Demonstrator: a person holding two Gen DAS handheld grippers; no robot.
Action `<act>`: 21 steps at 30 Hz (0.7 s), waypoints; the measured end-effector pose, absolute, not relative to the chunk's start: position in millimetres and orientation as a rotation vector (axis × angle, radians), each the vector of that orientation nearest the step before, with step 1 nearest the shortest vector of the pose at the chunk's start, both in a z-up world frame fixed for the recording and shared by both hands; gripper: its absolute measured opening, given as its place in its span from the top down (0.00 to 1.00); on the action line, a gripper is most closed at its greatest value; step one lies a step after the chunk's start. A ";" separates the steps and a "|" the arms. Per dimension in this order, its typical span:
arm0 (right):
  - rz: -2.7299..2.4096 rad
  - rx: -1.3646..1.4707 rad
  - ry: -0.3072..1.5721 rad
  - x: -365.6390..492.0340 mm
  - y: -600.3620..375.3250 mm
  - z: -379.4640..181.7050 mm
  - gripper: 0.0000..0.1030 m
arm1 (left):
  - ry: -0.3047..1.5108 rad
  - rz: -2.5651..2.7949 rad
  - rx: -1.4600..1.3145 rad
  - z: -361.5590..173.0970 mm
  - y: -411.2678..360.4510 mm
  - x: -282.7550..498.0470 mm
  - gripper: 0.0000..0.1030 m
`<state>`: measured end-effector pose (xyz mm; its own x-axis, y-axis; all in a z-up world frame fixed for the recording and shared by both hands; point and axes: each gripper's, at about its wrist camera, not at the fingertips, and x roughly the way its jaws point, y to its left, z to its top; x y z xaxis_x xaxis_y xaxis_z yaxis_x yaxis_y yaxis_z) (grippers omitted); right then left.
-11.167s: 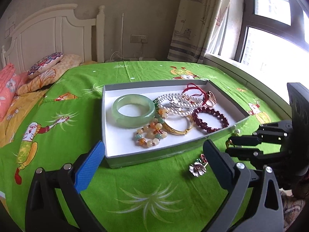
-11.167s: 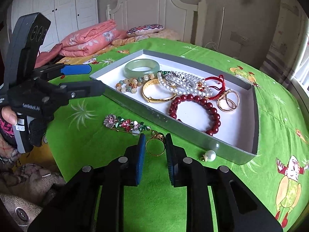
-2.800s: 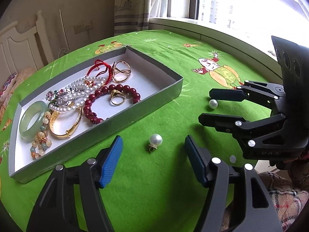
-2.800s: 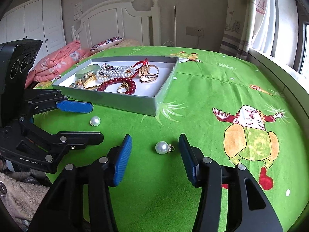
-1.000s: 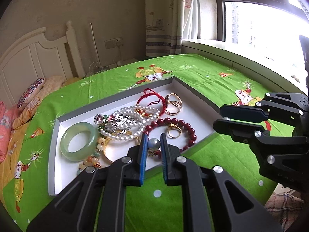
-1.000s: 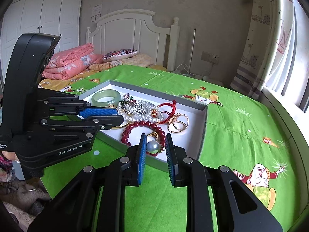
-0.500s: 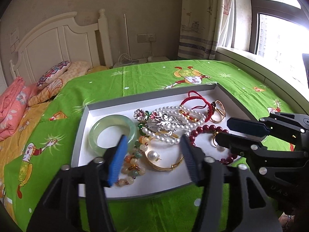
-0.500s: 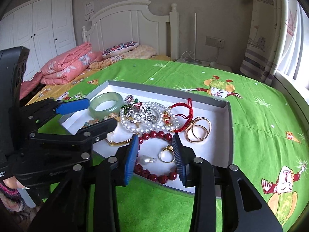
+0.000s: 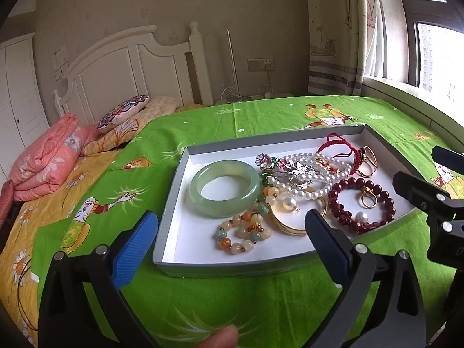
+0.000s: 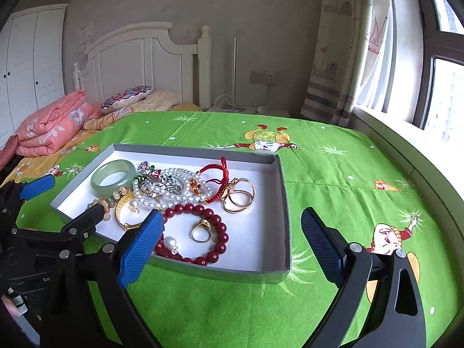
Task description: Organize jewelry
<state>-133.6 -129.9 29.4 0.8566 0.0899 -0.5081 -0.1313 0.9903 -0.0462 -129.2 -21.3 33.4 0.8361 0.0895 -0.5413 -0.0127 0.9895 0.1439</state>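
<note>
A grey tray (image 9: 185,159) (image 10: 285,208) with a white floor lies on the green bedspread. It holds a jade bangle (image 9: 224,187) (image 10: 113,177), a pearl necklace (image 9: 307,171) (image 10: 171,185), a red bead bracelet (image 9: 362,203) (image 10: 208,232), a gold bangle (image 9: 285,226), gold rings (image 10: 239,194) and two pearl earrings (image 9: 290,202) (image 10: 169,243). My left gripper (image 9: 232,243) is wide open and empty above the tray's near edge. My right gripper (image 10: 232,243) is wide open and empty above the tray's near right corner.
A white headboard (image 9: 130,66), a pink folded quilt (image 9: 46,156) and a patterned pillow (image 9: 121,113) lie at the back left. A window and curtain (image 10: 342,58) are on the right. Each gripper shows in the other's view (image 9: 429,203) (image 10: 52,232).
Both grippers have opened wider and pulled back from the tray. The pearl earrings they let go lie in the tray.
</note>
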 end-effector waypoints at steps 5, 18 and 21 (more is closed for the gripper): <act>0.107 -0.075 0.541 -132.0 -131.6 26.9 0.11 | 0.563 0.000 0.071 34.3 -11.2 -132.4 0.02; 0.115 -0.050 0.564 -127.7 -133.4 22.3 0.11 | 0.561 -0.021 0.054 34.2 -9.2 -133.7 0.02; 0.115 -0.051 0.562 -127.9 -133.4 22.5 0.11 | 0.562 -0.021 0.054 34.0 -9.2 -133.5 0.02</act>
